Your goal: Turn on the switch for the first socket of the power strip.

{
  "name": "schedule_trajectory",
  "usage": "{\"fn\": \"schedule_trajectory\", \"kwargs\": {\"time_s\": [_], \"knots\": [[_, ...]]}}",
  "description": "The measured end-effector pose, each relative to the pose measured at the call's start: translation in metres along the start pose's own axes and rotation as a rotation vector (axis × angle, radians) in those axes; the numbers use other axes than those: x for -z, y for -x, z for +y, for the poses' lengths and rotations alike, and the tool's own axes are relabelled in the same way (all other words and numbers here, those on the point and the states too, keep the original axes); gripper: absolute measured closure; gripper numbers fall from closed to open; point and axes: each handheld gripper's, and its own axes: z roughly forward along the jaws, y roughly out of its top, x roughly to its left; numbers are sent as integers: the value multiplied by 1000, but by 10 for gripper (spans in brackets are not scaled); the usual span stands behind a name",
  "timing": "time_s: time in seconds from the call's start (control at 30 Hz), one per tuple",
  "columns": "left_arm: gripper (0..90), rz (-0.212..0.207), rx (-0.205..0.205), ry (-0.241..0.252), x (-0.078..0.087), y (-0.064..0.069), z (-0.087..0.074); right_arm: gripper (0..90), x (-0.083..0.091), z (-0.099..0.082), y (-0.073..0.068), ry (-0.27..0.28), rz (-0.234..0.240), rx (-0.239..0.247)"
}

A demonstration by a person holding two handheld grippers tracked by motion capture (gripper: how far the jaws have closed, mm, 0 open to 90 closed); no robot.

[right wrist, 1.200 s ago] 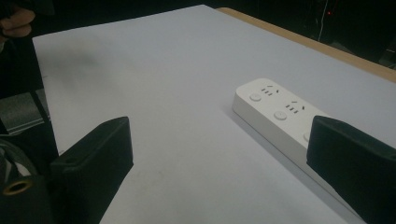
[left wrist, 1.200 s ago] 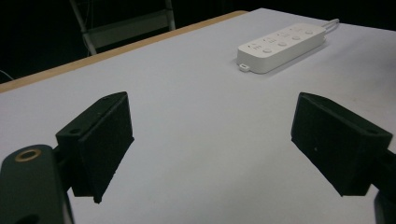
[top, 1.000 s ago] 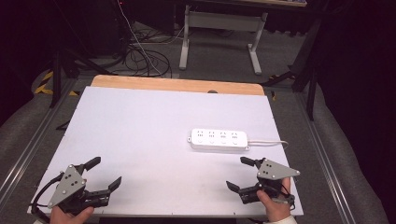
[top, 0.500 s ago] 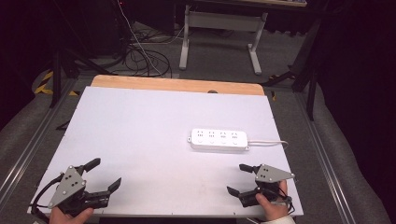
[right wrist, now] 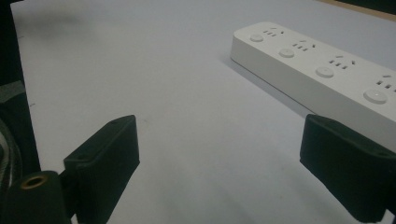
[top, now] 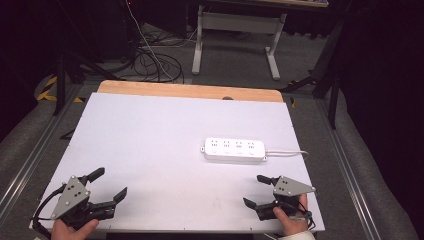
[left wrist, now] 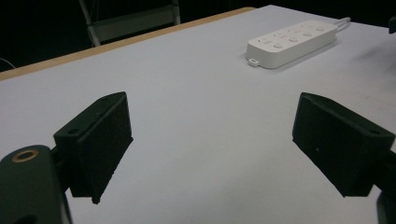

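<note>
I have the table [top: 150,150] in front of me, a white sheet over a wooden top, its far edge showing as a tan strip. On it, right of centre, lies the power strip [top: 234,149], flat, long side across my view, with its cord [top: 285,151] running off toward the right edge. It is the one thing here to work on, and neither gripper touches it.

My left gripper [top: 106,185] sits at the near left corner, jaws wide apart with bare sheet between them; in the left gripper view the strip [left wrist: 292,41] is well off, up and to the right. My right gripper [top: 256,190] is at the near right, just short of the strip and well apart from the left one. Its jaws have just been closing a little, yet they stand wide, nothing between them. In the right gripper view the strip [right wrist: 322,70] lies close ahead, angled across the upper right, its round buttons plain to see.

I judge this to be the start: both hands parked, the approach not yet made. The right gripper is the nearer, so I would bring it forward and over the strip, line the jaws across the short width, and only then close. The cord may drag, so I would grip near the middle.
</note>
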Motion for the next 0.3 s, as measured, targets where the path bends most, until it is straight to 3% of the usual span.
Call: {"fn": "schedule_trajectory", "kwargs": {"time_s": [0.1, 0.2, 0.3], "knots": [[127, 8, -5, 2, 0, -1, 0, 120, 0, 0, 0, -3, -3, 4], [125, 18, -16, 7, 0, -2, -1, 112, -2, -1, 1, -30, -38, -4], [126, 15, -5, 9, -1, -2, -2, 100, -2, -1, 1, -38, -39, -3]]}}
